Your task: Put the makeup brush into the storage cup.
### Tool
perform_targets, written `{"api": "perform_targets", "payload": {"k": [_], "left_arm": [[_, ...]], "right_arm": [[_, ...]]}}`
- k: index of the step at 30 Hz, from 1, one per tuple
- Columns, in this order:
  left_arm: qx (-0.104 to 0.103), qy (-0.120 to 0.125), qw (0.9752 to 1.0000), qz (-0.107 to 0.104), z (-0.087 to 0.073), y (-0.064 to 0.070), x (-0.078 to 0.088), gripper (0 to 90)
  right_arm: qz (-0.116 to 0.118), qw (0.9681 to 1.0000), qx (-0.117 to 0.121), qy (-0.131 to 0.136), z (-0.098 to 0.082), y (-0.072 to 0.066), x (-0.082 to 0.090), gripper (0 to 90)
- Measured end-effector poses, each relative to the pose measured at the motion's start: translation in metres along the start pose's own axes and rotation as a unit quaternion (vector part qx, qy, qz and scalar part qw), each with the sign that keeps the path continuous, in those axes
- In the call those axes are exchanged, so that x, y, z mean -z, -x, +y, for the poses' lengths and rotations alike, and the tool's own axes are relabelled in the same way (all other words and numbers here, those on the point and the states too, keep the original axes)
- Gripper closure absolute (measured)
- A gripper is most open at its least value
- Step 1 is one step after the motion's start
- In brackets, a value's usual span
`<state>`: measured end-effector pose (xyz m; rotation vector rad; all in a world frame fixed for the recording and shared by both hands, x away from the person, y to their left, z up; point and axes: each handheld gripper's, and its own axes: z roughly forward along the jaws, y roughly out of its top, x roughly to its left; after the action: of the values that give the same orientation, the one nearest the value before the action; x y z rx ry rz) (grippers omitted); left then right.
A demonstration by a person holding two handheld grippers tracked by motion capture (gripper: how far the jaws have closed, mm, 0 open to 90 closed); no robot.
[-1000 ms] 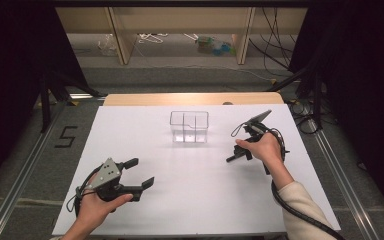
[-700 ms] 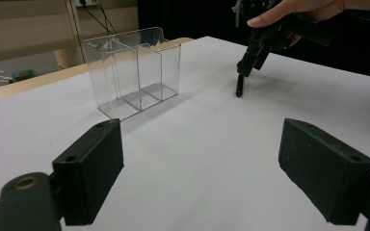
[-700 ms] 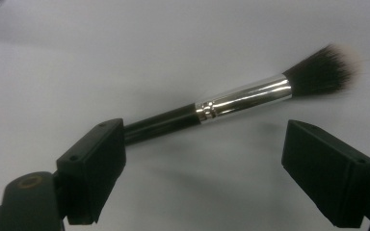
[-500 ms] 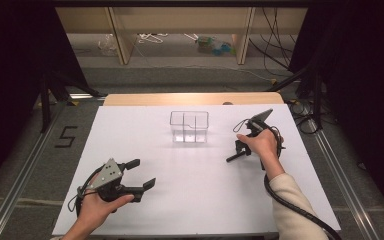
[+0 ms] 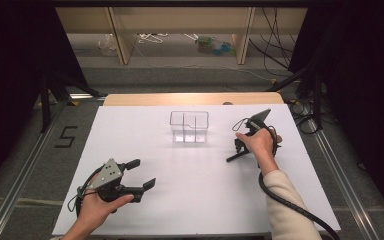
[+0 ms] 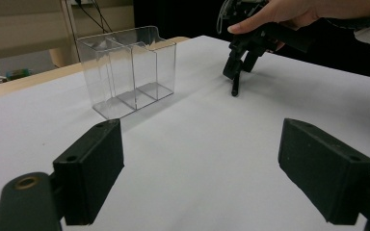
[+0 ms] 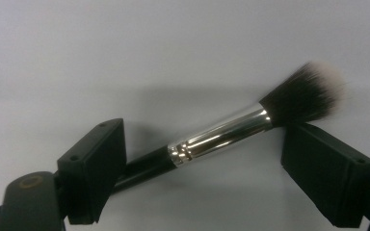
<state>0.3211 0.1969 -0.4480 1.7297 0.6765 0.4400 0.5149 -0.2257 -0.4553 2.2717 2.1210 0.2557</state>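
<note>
Two tools are over the white desk (image 5: 195,200). The left tool (image 5: 141,174) is at the near left, held in a hand, with its jaws wide apart and nothing between them. In the middle, farther back, stands a clear box (image 5: 189,126) with small parts inside. To its right, the right tool (image 5: 236,150) points down at the desk. Its jaws are open, and a makeup brush (image 7: 231,132) lies on the desk between them, not squeezed.

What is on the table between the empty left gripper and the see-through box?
Nothing: in the left gripper view, only bare white table lies between the left gripper and the clear box.
</note>
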Motion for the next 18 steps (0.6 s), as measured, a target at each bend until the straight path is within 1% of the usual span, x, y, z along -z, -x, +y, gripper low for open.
{"api": "perform_targets", "payload": {"k": [1, 2, 4, 5, 6, 8, 10, 11, 13, 14, 15, 16, 18], "left_arm": [[-0.004, 0.000, 1.0000, -0.002, 0.000, 0.000, 0.000, 15.8], [-0.003, -0.001, 1.0000, -0.002, 0.000, 0.000, 0.000, 15.9], [-0.004, -0.001, 1.0000, -0.001, 0.000, 0.000, 0.000, 15.9], [-0.004, -0.001, 1.0000, -0.001, 0.000, 0.000, 0.000, 15.9], [0.001, -0.002, 1.0000, 0.002, 0.000, 0.000, 0.000, 16.0], [-0.005, -0.005, 1.0000, 0.002, 0.000, 0.000, 0.001, 16.0], [-0.005, -0.004, 1.0000, 0.002, 0.000, 0.000, 0.001, 16.0], [-0.005, -0.005, 1.0000, 0.003, 0.000, 0.000, 0.001, 16.0], [-0.005, -0.005, 1.0000, 0.002, 0.000, 0.000, 0.001, 16.0], [-0.005, -0.005, 1.0000, 0.002, 0.000, 0.000, 0.001, 16.0], [-0.001, -0.005, 1.0000, 0.004, 0.000, 0.000, 0.001, 16.1], [-0.002, 0.000, 1.0000, -0.002, 0.000, 0.000, 0.000, 16.0], [-0.002, -0.001, 1.0000, -0.002, 0.000, 0.000, 0.000, 16.1]], "right_arm": [[-0.003, 0.9999, 0.012, 0.000, 0.000, 0.001, -0.001, 17.8], [-0.006, 1.0000, 0.007, -0.001, 0.001, -0.001, -0.001, 18.0], [-0.016, 0.9998, -0.003, -0.011, 0.003, -0.004, 0.000, 19.5], [-0.027, 0.9994, 0.017, -0.015, 0.002, -0.003, -0.001, 19.5], [-0.030, 0.9994, 0.013, -0.014, 0.002, -0.005, -0.001, 19.7], [-0.035, 0.9993, 0.001, -0.012, 0.003, -0.010, -0.002, 21.7], [-0.045, 0.9989, 0.010, -0.014, 0.003, -0.011, -0.002, 23.3], [-0.045, 0.9988, 0.017, -0.013, 0.002, -0.010, -0.002, 23.8], [-0.045, 0.9988, 0.013, -0.015, 0.003, -0.010, -0.001, 26.1], [-0.048, 0.9986, 0.015, -0.016, 0.003, -0.010, -0.001, 27.6], [-0.048, 0.9986, 0.017, -0.015, 0.003, -0.010, 0.000, 29.3], [-0.044, 0.9986, 0.021, -0.019, 0.003, -0.009, 0.000, 31.3], [-0.043, 0.9984, 0.033, -0.016, 0.003, -0.008, 0.001, 36.4]]}}
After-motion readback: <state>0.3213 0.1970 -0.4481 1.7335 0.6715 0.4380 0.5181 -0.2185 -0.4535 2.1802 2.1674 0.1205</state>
